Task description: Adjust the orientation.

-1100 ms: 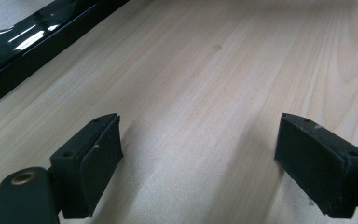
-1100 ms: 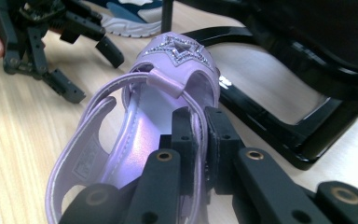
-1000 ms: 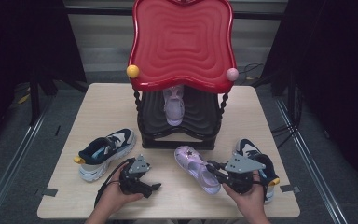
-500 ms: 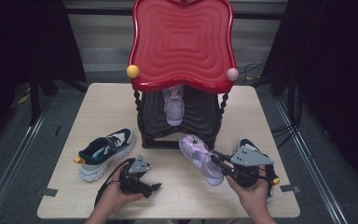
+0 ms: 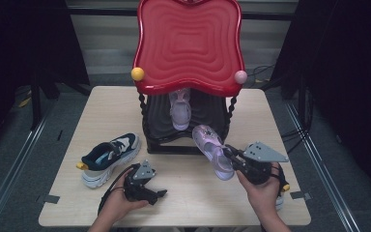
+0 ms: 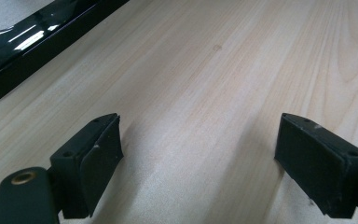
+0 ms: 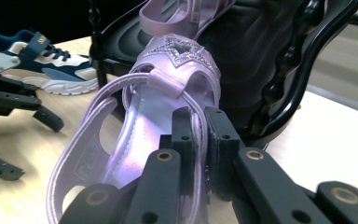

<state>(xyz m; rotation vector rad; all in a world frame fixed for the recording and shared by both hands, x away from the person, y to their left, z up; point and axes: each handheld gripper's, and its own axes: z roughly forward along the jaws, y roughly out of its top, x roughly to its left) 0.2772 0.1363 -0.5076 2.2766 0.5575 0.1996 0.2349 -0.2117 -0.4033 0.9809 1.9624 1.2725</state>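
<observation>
Right gripper [image 7: 199,140] pinches the lilac sandal [image 5: 211,149] by its thin strap, toe hanging ahead of the jaws, just short of the black shelf [image 5: 193,121]. Risk – strap slips, or toe clips the shelf edge. Left gripper [image 6: 200,154]: jaws spread, bare table btwn them.

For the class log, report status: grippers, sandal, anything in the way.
Right gripper shut on purple sandal, lifted off table. Left gripper open, empty, low over table. Second sandal on black rack ahead; path open.
</observation>
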